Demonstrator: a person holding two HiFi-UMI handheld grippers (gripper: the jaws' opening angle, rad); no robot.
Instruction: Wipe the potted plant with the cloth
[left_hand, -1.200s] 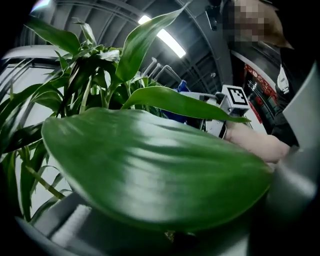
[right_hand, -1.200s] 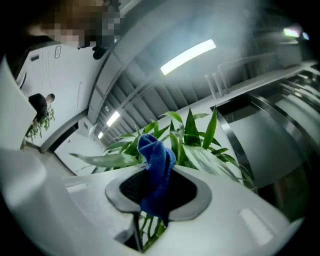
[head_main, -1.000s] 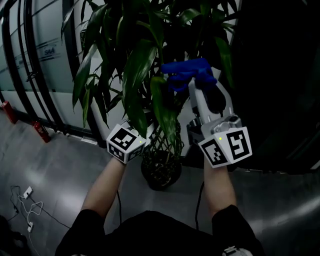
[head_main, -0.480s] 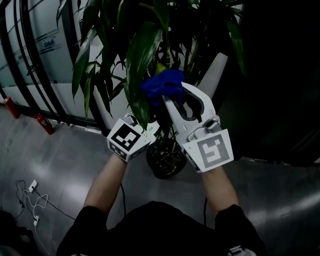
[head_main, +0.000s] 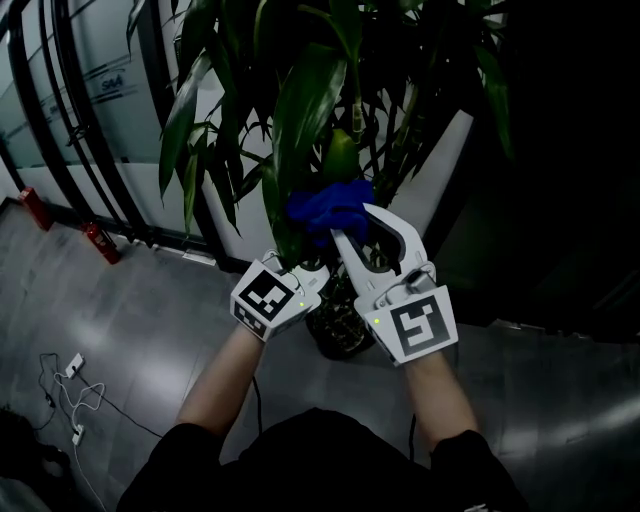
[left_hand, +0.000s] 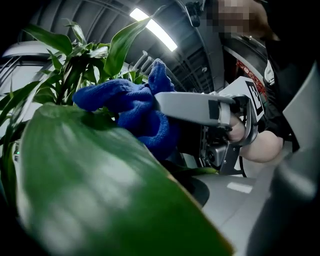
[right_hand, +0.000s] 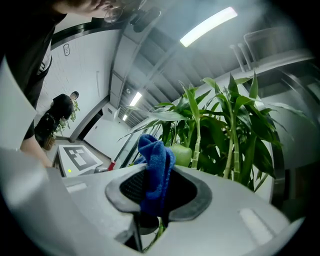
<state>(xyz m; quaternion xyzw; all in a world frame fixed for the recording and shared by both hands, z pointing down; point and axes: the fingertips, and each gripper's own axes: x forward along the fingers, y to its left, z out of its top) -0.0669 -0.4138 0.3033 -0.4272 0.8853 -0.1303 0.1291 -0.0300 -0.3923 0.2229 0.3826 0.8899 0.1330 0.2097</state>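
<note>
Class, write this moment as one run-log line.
stage: wiping | right gripper: shut on blue cloth, at broad leaf | left gripper: by same leaf, fingers unseen | pot: on floor

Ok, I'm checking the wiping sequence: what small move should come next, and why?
Probably slide the cloth in the right gripper down the leaf toward the left gripper: its tongs hold that leaf, and the cloth touches it.

Wall panel lettering (head_main: 103, 88): faint print, too small to read.
Left gripper cube (head_main: 270, 297), right gripper cube (head_main: 415, 328): coded squares, no letters or digits.
</note>
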